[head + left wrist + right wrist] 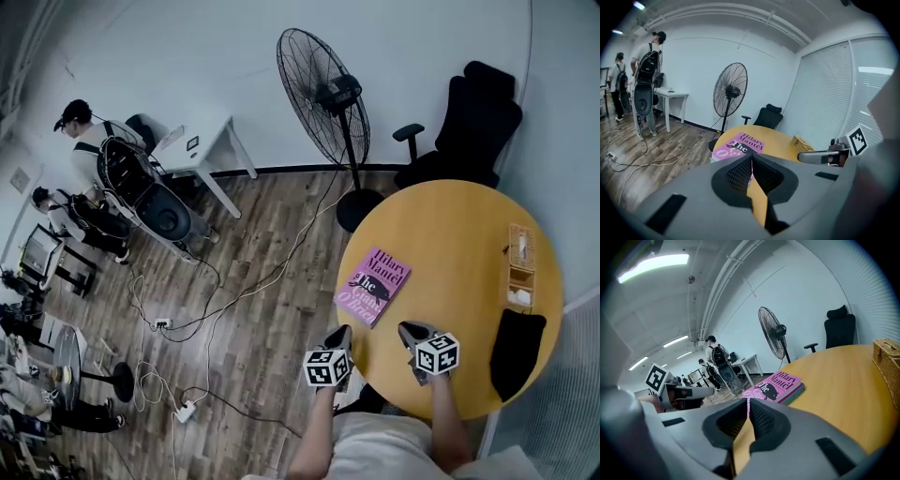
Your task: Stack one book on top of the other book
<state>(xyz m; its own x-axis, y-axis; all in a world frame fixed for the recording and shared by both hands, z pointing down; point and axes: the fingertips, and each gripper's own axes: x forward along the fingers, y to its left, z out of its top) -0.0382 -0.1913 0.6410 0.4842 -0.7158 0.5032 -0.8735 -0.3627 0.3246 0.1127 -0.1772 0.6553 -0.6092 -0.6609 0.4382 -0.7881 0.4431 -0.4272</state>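
A pink book (pixel 373 286) lies flat near the left edge of the round yellow table (pixel 459 234). In the right gripper view a darker green book (pixel 800 391) shows its edge under the pink book (pixel 776 385). My left gripper (pixel 339 336) hovers at the table's near left edge, just short of the books, jaws pressed together and empty (pixel 751 157). My right gripper (pixel 411 330) sits beside it over the table, also shut with nothing between its pads (pixel 748 401). Both point toward the pink book (pixel 740 146).
A wicker box (pixel 520 267) and a black pouch (pixel 516 352) lie at the table's right side. A standing fan (pixel 328 94) and a black office chair (pixel 473 127) stand beyond the table. Cables run over the wooden floor (pixel 244 309); people stand by a white desk (pixel 202 150) far left.
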